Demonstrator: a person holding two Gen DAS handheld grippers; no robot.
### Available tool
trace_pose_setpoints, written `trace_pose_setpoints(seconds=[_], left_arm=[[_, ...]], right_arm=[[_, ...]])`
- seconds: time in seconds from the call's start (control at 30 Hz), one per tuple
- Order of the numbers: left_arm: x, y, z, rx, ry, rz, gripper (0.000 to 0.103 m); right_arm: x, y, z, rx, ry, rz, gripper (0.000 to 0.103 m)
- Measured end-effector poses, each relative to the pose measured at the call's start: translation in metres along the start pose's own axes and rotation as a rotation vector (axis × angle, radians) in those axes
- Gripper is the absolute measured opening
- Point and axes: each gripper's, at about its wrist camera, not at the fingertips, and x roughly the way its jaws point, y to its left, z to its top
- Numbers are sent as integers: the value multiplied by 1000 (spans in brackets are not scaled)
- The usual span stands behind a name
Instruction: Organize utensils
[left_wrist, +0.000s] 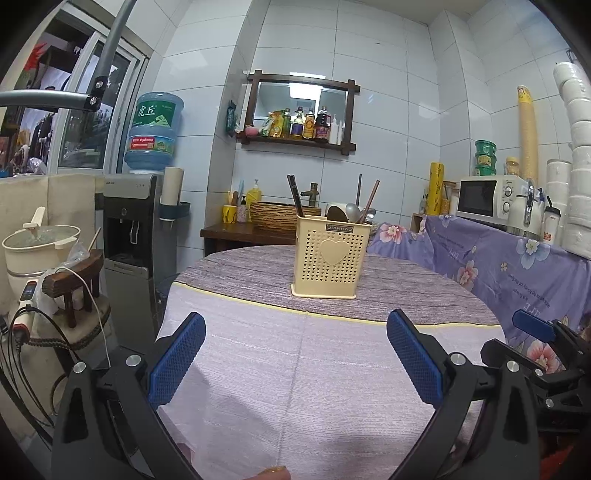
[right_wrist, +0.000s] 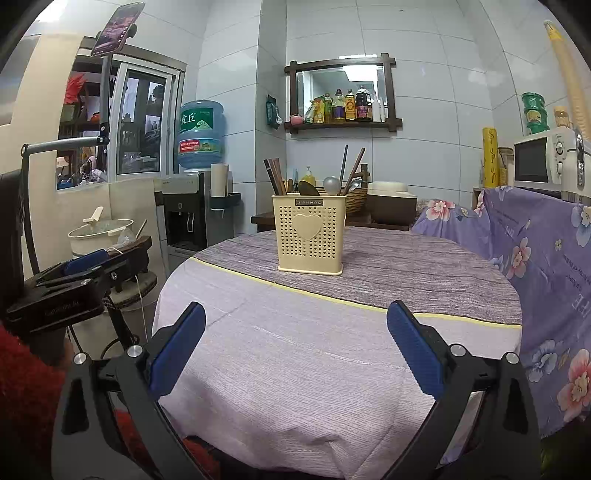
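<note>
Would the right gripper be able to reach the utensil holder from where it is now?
Probably yes: the right gripper is open, and only bare tablecloth lies between it and the holder.

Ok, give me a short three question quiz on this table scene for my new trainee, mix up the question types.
1. True or false: the left hand-held gripper is holding a spoon.
2. What shape is moulded on the front of the caddy? A star, B heart, C circle.
3. Fill in: the caddy stands on the ___.

Key: 1 false, both the left and the right hand-held gripper are open with nothing between the fingers; 2 B; 3 table.
</note>
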Motion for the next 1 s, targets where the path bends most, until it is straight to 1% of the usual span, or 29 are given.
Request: trace_pose_setpoints(seconds=[0.57, 0.73, 1.0], left_arm=[[2, -7, 0, 10, 15, -18, 98], [1, -7, 0, 11, 0, -5, 98], [5, -9, 0, 15, 27, 6, 98]], right_arm=[[2, 1, -1, -2, 7, -8, 97], [2, 1, -2, -2, 9, -13, 97], [3, 0, -2, 2, 17, -16, 97]])
